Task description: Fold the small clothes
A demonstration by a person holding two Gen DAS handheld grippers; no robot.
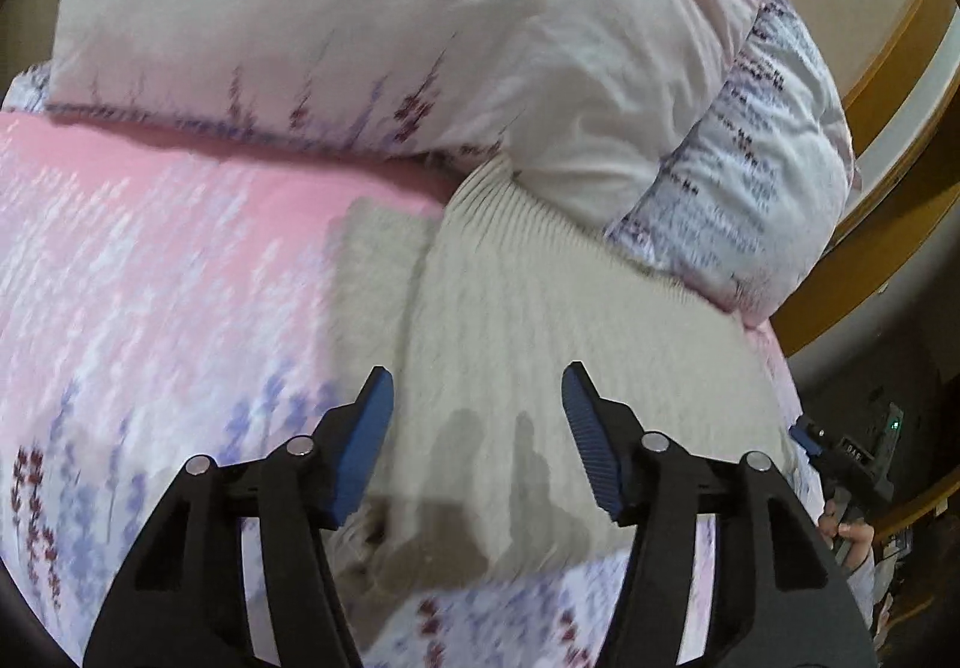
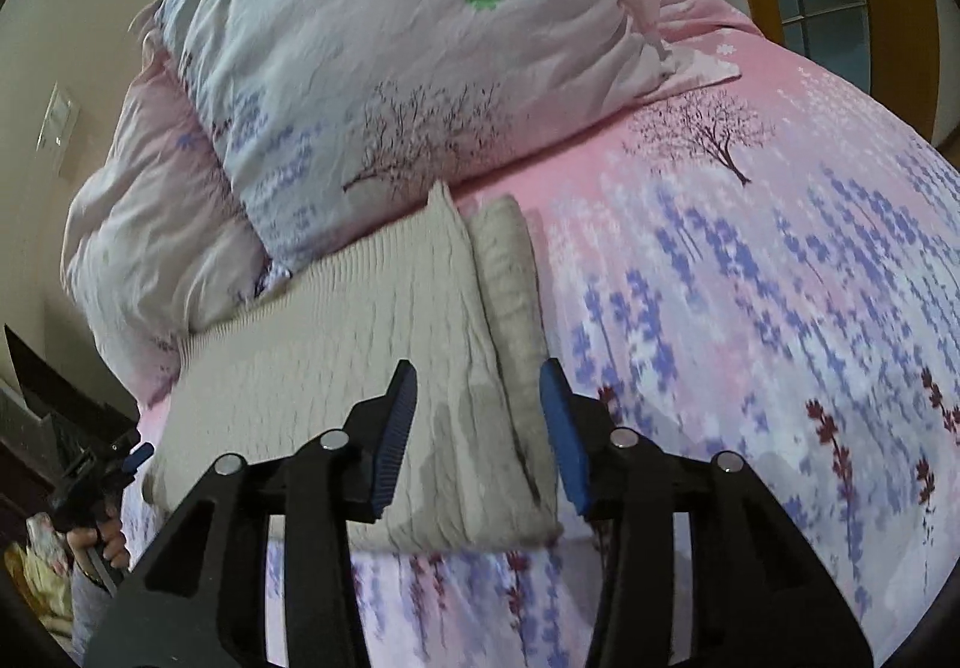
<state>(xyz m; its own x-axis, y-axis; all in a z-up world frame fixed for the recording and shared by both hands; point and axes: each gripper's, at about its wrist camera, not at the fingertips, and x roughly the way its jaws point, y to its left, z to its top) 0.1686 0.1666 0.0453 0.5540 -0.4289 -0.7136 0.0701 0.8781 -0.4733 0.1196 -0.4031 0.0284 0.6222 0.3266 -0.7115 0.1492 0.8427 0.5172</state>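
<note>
A beige ribbed knit garment (image 1: 540, 320) lies folded on the pink floral bed, its far end against the pillows. It also shows in the right wrist view (image 2: 384, 326), with a folded strip (image 2: 510, 296) along its right side. My left gripper (image 1: 477, 398) is open and empty, hovering over the garment's near part. My right gripper (image 2: 477, 398) is open and empty, just above the garment's near right edge. Each view shows the other gripper at the frame's edge (image 1: 834, 452) (image 2: 102, 470).
The pink and lavender bedsheet (image 2: 750, 278) spreads to one side. Two floral pillows (image 1: 360, 20) (image 2: 390, 68) are stacked at the head of the bed. A wooden frame (image 1: 888, 86) and the bed's edge lie beyond.
</note>
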